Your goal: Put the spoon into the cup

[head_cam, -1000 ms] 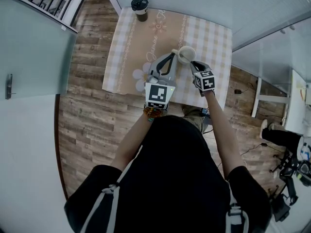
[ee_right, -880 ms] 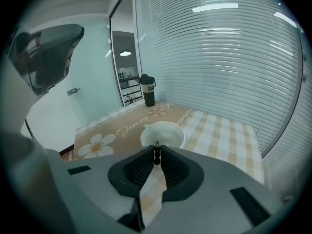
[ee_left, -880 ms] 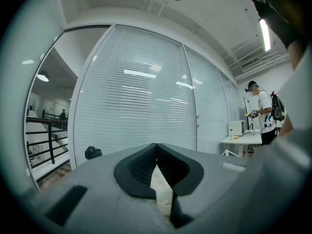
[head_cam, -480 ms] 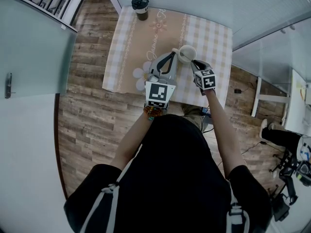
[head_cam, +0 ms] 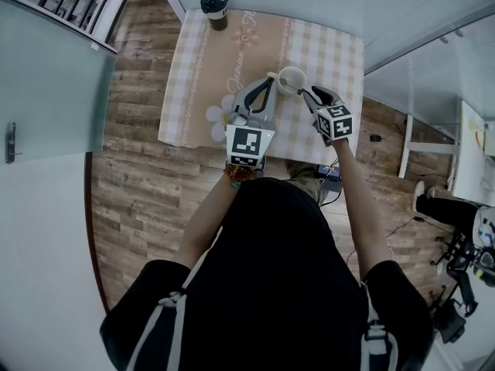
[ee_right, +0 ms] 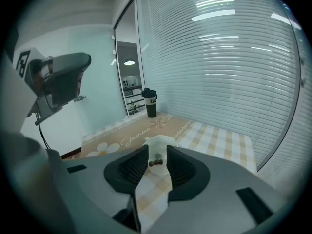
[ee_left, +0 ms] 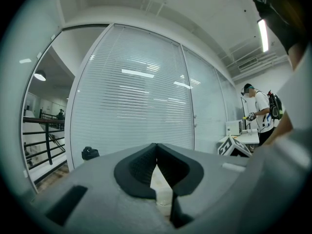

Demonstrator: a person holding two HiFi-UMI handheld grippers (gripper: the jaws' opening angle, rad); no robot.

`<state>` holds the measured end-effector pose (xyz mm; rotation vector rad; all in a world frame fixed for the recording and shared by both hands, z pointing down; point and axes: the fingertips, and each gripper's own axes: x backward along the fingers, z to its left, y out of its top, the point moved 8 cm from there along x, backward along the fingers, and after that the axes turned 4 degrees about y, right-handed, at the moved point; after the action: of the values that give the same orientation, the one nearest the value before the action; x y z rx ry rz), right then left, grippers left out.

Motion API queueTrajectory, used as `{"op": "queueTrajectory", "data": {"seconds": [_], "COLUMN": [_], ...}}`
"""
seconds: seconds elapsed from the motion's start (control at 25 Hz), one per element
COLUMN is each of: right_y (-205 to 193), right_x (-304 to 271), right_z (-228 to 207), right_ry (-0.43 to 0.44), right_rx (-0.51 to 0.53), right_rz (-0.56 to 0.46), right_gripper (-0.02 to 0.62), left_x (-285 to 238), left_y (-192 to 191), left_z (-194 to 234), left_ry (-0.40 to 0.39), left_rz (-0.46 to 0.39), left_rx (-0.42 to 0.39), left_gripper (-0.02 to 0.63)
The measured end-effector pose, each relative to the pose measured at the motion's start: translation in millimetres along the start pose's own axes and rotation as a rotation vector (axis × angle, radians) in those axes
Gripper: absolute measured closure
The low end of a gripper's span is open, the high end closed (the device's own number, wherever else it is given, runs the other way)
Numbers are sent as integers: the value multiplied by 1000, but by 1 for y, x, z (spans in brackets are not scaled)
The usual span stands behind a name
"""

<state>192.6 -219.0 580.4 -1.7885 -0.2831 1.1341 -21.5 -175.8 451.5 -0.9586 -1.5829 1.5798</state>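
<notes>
Now right gripper (head_cam: 308, 93) jaws newly apart, empty, beside the cup (head_cam: 291, 79).

In the head view the cup (head_cam: 292, 79) is too small to show its inside, and the spoon cannot be made out there. The left gripper (head_cam: 271, 77) covers the cup's left side. In the left gripper view only a pale strip (ee_left: 162, 185) shows low between its closed jaws, and which part of the cup this is cannot be told. The right gripper (ee_right: 157, 152), whose jaws have just been opening and stand apart, hides the lower half of the cup. The dark spots (ee_right: 155, 163) on the cup are too small to name.
</notes>
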Motion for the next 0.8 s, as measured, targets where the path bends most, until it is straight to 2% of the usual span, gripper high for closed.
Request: {"op": "queueTrajectory", "data": {"seconds": [0.48, 0.8], "right_y": [59, 115], "right_x": [49, 83], "right_z": [-9, 12], "right_ry": [-43, -72], "right_rx": [33, 184], "right_rz": [-204, -325], "right_gripper": [488, 488], "left_x": [-9, -9], "left_y": [13, 25], "left_z": [-10, -3], "left_ry": [-35, -24], "left_rz": [-24, -54], "left_rx": [-33, -55], "left_gripper": [592, 591]}}
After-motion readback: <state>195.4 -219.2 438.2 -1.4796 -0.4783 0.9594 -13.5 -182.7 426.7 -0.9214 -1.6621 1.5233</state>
